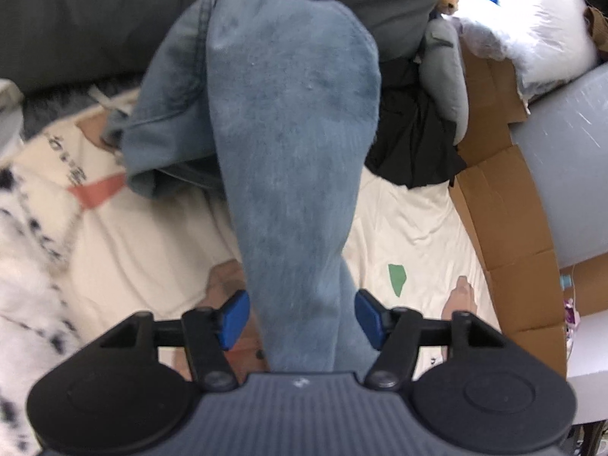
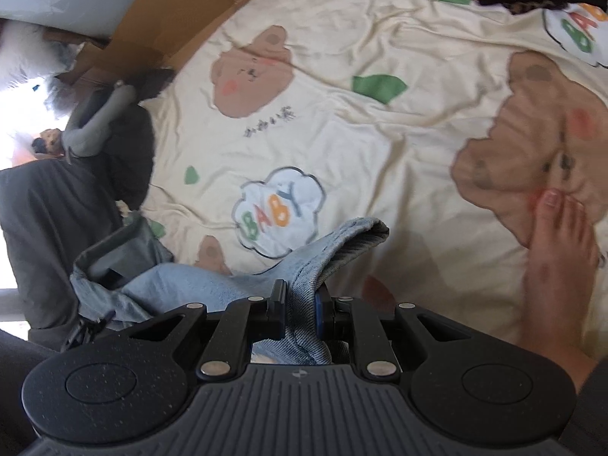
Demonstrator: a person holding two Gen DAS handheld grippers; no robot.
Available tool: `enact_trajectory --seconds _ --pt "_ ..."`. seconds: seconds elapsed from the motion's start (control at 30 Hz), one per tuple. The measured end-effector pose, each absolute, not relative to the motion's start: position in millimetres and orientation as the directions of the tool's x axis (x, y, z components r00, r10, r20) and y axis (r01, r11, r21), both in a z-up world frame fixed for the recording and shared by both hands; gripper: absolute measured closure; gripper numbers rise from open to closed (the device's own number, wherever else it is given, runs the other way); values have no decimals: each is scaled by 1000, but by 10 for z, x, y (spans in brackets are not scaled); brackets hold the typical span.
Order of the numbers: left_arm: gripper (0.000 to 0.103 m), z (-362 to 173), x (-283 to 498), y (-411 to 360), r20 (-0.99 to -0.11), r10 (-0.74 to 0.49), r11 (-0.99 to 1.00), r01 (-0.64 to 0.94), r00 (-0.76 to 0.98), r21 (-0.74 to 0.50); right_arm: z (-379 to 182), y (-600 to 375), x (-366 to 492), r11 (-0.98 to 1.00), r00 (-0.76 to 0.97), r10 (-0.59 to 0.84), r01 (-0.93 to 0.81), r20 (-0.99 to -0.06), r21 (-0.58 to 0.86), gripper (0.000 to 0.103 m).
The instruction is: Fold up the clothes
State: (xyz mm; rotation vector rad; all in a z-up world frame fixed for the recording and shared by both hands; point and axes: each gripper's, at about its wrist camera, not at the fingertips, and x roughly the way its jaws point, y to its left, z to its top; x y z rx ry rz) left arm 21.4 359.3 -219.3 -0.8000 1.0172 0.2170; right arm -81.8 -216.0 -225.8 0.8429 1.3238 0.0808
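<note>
A pair of light blue jeans (image 1: 288, 144) lies across a cream bedsheet (image 1: 410, 220) printed with bears. In the left wrist view one denim leg runs flat between the blue pads (image 1: 233, 319) of my left gripper (image 1: 302, 317). Its jaws stand wide, and the cloth is not bunched or pinched. In the right wrist view my right gripper (image 2: 300, 304) is shut on a fold of the jeans (image 2: 304, 266). A denim edge sticks out beyond its fingers, and more of the garment heaps to the left (image 2: 125, 277).
Dark grey bedding (image 1: 95, 19) lies beyond the jeans, with a black garment (image 1: 414, 140) and flattened cardboard (image 1: 505, 205) to the right. A spotted white blanket (image 1: 26, 266) is at the left. A person's bare foot (image 2: 558, 258) rests on the sheet (image 2: 380, 152) right of my right gripper.
</note>
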Motion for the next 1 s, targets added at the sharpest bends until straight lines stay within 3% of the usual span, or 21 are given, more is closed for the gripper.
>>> enact_trajectory --seconds 0.07,0.1,0.17,0.2,1.0 --pt "37 -2302 281 3547 -829 -202 703 -512 522 -493 -2277 -2186 -868 714 275 495 411 -824 566 91" --pt "42 -2363 304 3533 -833 -212 702 -513 511 -493 -2288 -2197 -886 715 271 491 418 -828 560 91" --pt "77 -2482 350 3507 -841 -232 700 -517 488 -493 -2305 -2214 -909 718 263 482 428 -836 549 91" --pt "103 -2483 355 3494 -843 -236 702 -514 484 -492 -2308 -2221 -919 718 260 480 432 -838 546 91" --pt "103 -1257 737 3112 -712 -340 779 -239 614 -579 -2189 -2371 -1128 678 174 483 545 -858 493 90"
